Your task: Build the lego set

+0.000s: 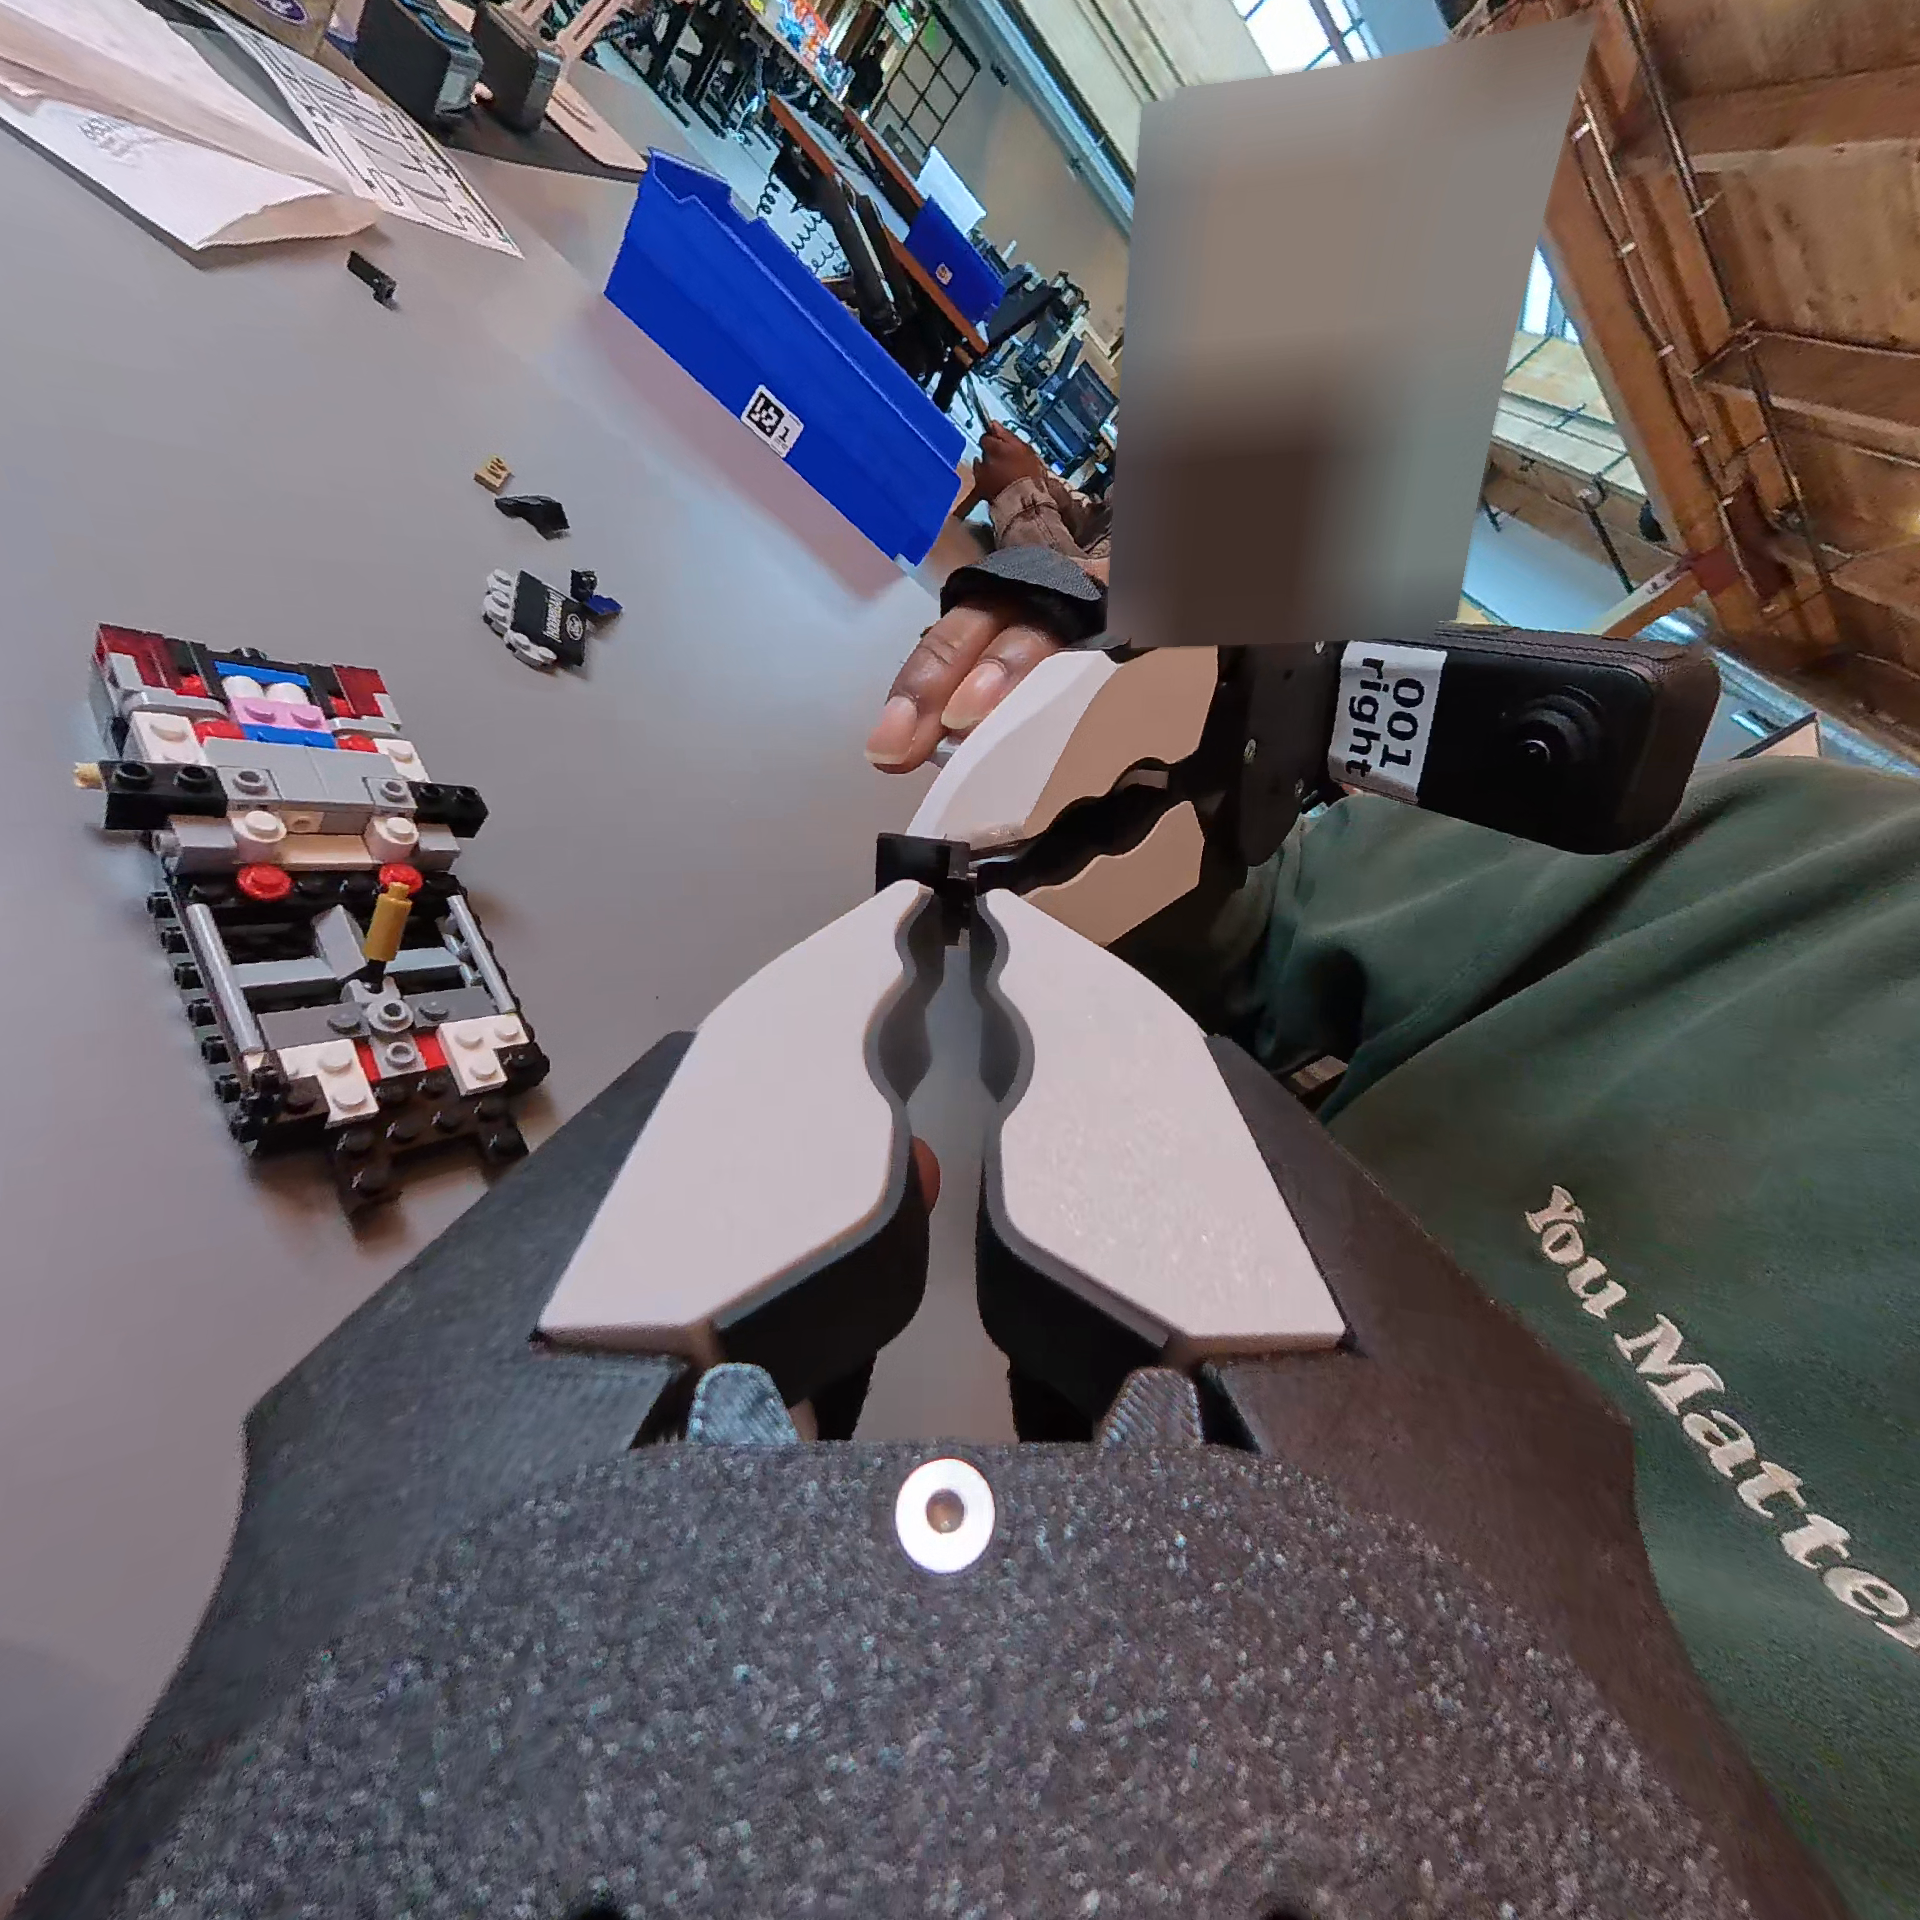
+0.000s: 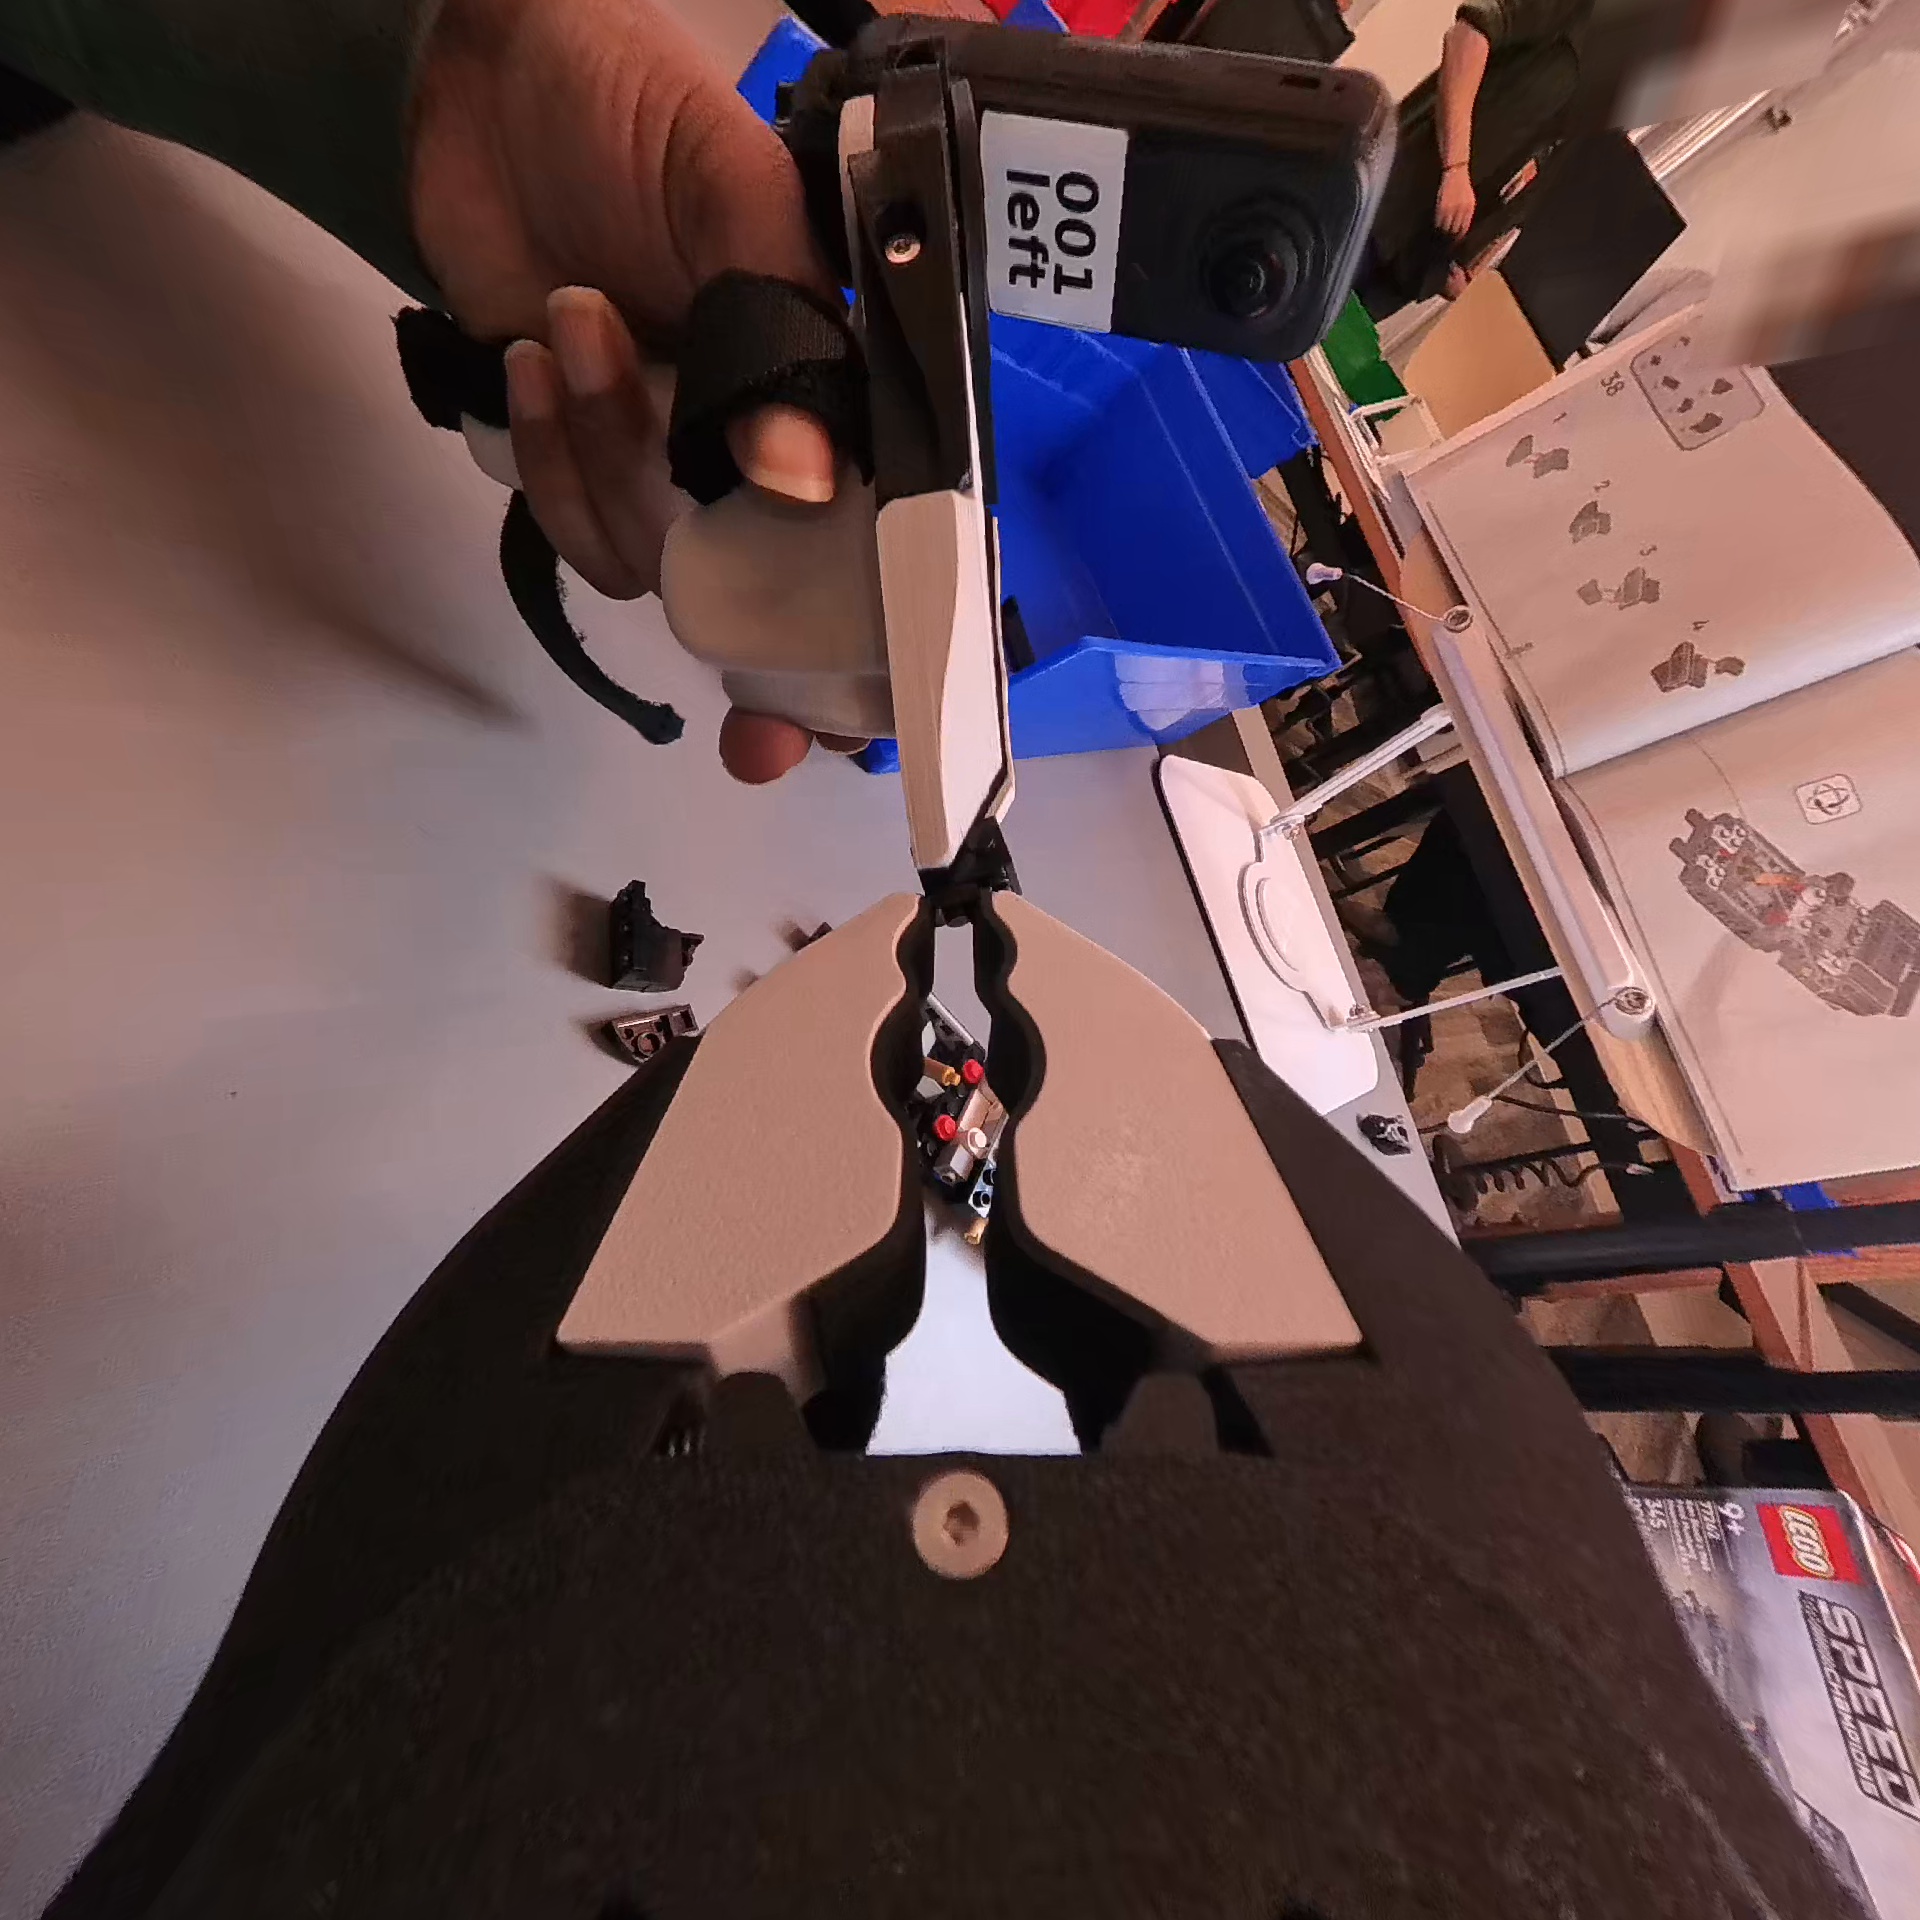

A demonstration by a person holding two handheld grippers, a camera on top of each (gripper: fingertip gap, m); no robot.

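My left gripper [image 1: 951,902] has its fingertips pinched on a small black brick piece [image 1: 920,860], and my right gripper [image 2: 954,914] clamps the same piece [image 2: 971,883] from the opposite side, so the two sets of tips meet nose to nose above the table. In the left wrist view the piece sits at twelve o'clock from my tips, its squarish body jutting toward eleven; its long axis I cannot tell, since the fingers cover most of it. In that view the right gripper [image 1: 971,831] reaches in from two o'clock, held by my right hand [image 1: 940,686].

At nine o'clock lies the partly built brick car [image 1: 312,883], flat on the grey table [image 1: 260,436], its long axis running from eleven to five. Loose dark pieces [image 1: 551,613] lie at eleven, with a blue bin [image 1: 769,343] beyond them at twelve.

In the right wrist view my left hand [image 2: 623,343] holds the left gripper [image 2: 961,862] at twelve, and an open instruction booklet [image 2: 1683,727] stands on a clear stand at two o'clock. A set box [image 2: 1787,1662] lies at four. Beyond is a workshop with benches.
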